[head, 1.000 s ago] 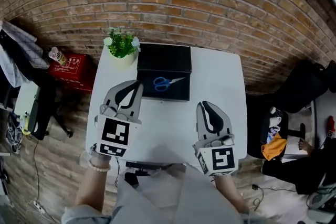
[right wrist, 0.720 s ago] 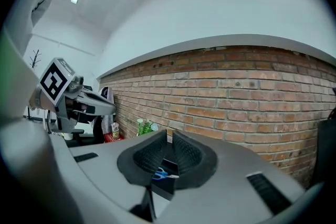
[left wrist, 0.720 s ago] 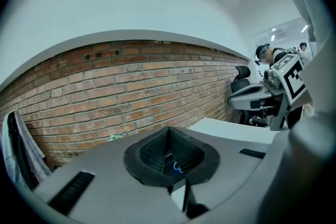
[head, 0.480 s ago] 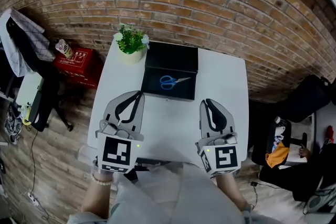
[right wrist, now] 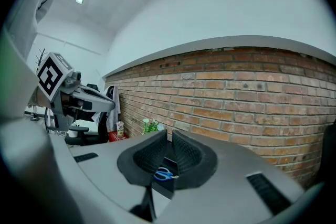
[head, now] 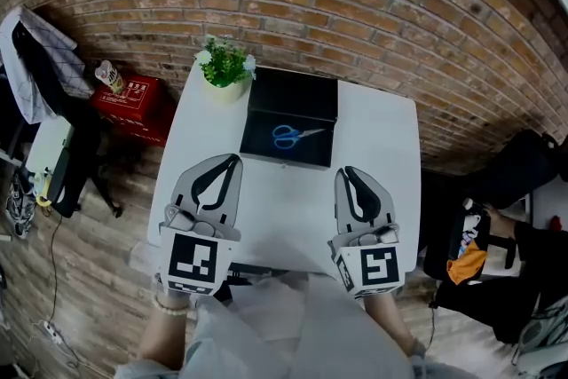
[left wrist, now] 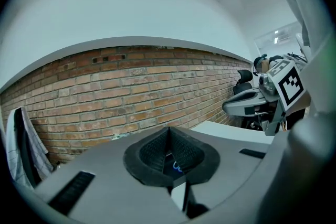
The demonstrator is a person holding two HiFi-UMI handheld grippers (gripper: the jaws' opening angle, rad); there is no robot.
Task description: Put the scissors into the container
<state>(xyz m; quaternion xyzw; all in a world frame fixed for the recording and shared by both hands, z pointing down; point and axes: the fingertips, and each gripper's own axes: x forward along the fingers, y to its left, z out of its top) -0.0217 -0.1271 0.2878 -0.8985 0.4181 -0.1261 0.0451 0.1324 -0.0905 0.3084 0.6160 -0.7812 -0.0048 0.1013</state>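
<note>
1. The blue-handled scissors (head: 291,136) are seen lying flat inside the black container (head: 295,93) at the far side of the white table (head: 284,200); the task is judged done
2. The left gripper (head: 232,160) is held with its jaws pressed together on nothing; the right gripper (head: 346,171) is drawn in to a bare slit, also empty, and both are kept well apart from the container
3. The scissors are judged light and stiff, with slick blades; if lifted again, they would best be taken across the plastic handles

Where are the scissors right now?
Head view: the scissors lie inside the black container at the far edge of the table, right of the potted plant.
</note>
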